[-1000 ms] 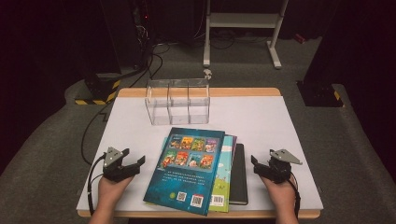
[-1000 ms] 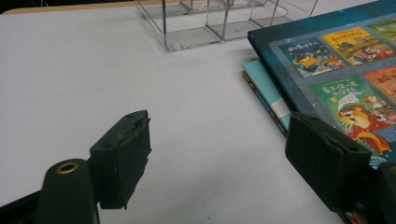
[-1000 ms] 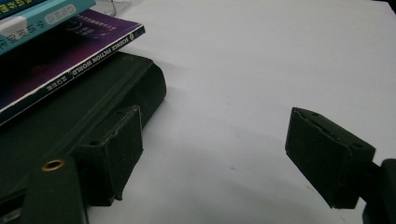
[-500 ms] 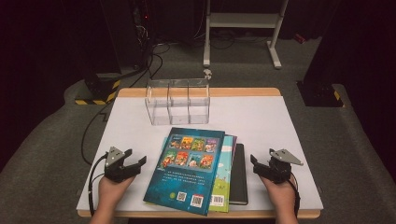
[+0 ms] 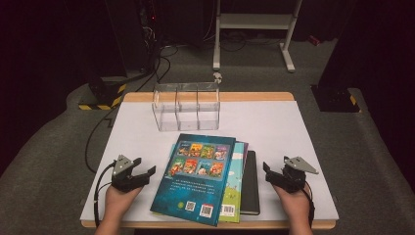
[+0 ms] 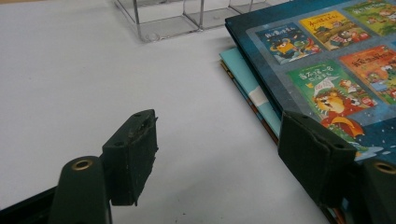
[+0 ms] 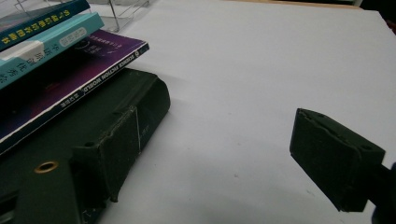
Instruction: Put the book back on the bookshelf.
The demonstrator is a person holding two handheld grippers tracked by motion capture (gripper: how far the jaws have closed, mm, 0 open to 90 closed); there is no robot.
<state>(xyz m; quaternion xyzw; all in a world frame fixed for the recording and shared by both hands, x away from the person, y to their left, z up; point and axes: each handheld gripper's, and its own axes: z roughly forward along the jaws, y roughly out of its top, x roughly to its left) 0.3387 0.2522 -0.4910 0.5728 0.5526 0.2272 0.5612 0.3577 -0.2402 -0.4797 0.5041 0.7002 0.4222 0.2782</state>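
Observation:
A stack of books lies at the table's middle front. On top is a dark blue picture book [image 5: 198,178] [image 6: 336,60], over a teal one [image 5: 234,186] [image 7: 51,32], a purple one [image 7: 93,60] and a black book [image 5: 250,183] [image 7: 144,93]. My left gripper [image 5: 146,167] [image 6: 219,126] rests on the table just left of the stack. Its jaws have just been closing a little and stand open with only bare table between them. My right gripper [image 5: 268,174] [image 7: 219,126] rests right of the stack, open and empty, its left jaw close beside the black book.
A clear plastic organiser [image 5: 187,105] [image 6: 187,16] with three compartments stands at the back centre of the white table [image 5: 303,142]. Cables, a metal stand and dark equipment sit on the floor beyond the table.
Both hands stay where they were. The left jaws look slightly narrower than a second ago.

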